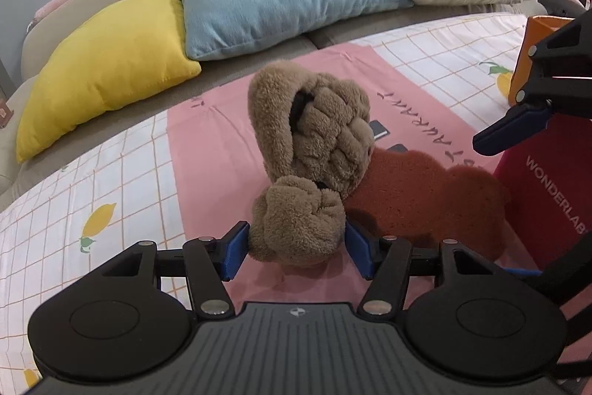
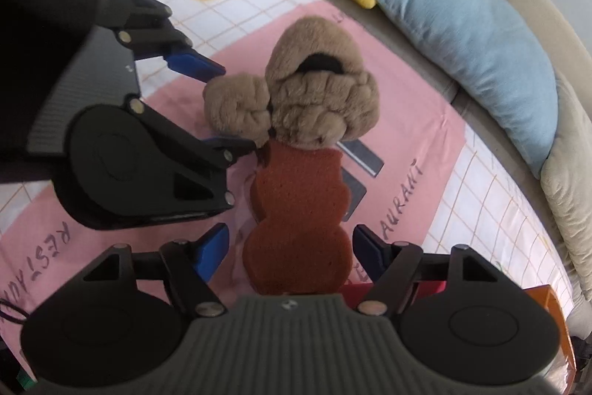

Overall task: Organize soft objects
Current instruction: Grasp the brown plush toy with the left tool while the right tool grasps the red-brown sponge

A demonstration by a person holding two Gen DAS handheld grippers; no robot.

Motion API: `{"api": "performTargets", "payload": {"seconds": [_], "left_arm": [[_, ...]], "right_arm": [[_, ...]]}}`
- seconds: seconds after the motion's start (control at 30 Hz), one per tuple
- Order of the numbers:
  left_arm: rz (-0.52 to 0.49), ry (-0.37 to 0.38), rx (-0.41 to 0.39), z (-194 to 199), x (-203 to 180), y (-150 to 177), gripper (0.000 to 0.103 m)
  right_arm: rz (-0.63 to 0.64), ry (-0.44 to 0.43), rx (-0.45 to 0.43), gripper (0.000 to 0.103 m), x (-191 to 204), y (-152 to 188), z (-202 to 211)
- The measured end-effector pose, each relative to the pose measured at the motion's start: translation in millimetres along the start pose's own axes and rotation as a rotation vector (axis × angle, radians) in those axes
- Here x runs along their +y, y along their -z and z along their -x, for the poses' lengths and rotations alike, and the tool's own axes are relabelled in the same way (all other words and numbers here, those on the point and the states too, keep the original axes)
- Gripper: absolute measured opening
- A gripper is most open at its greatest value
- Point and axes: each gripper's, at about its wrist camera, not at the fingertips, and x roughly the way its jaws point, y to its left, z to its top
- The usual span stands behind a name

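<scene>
My left tool straddles the plush, right tool the sponge; both open, nothing gripped. Risk: plush slips when squeezed.

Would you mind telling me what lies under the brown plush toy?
The brown plush toy overlaps one end of the rust-red sponge, which lies on the pink patterned cloth. How far the sponge reaches beneath it is hidden by the plush.
</scene>
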Motion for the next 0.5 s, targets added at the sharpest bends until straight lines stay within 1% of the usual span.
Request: {"api": "performTargets", "payload": {"seconds": [0.07, 0.1, 0.13, 0.2, 0.23, 0.27, 0.37, 0.5], "left_arm": [[0.013, 0.008, 0.008, -4, 1, 1, 0.060], [0.024, 0.017, 0.006, -4, 2, 2, 0.054], [0.029, 0.017, -0.005, -3, 2, 3, 0.046], [0.032, 0.005, -0.035, 4, 1, 7, 0.038], [0.041, 0.000, -0.045, 8, 1, 9, 0.036], [0.051, -0.008, -0.056, 14, 1, 10, 0.035], [0.114, -0.036, -0.062, 34, 8, 15, 0.032], [0.188, -0.079, -0.039, 56, 16, 23, 0.031]], "right_arm": [[-0.007, 0.005, 0.013, 0.073, 1, 0, -5], [-0.009, 0.010, 0.019, 0.073, 1, -1, -6], [-0.006, 0.018, 0.019, 0.073, 2, -1, -7], [-0.004, 0.022, 0.023, 0.074, 3, 0, -8], [-0.003, 0.026, 0.025, 0.081, 5, 0, -8], [-0.002, 0.032, 0.027, 0.085, 5, 0, -9], [0.004, 0.038, 0.034, 0.085, 9, -2, -16], [0.038, 0.060, 0.055, 0.084, 16, -6, -21]]}}
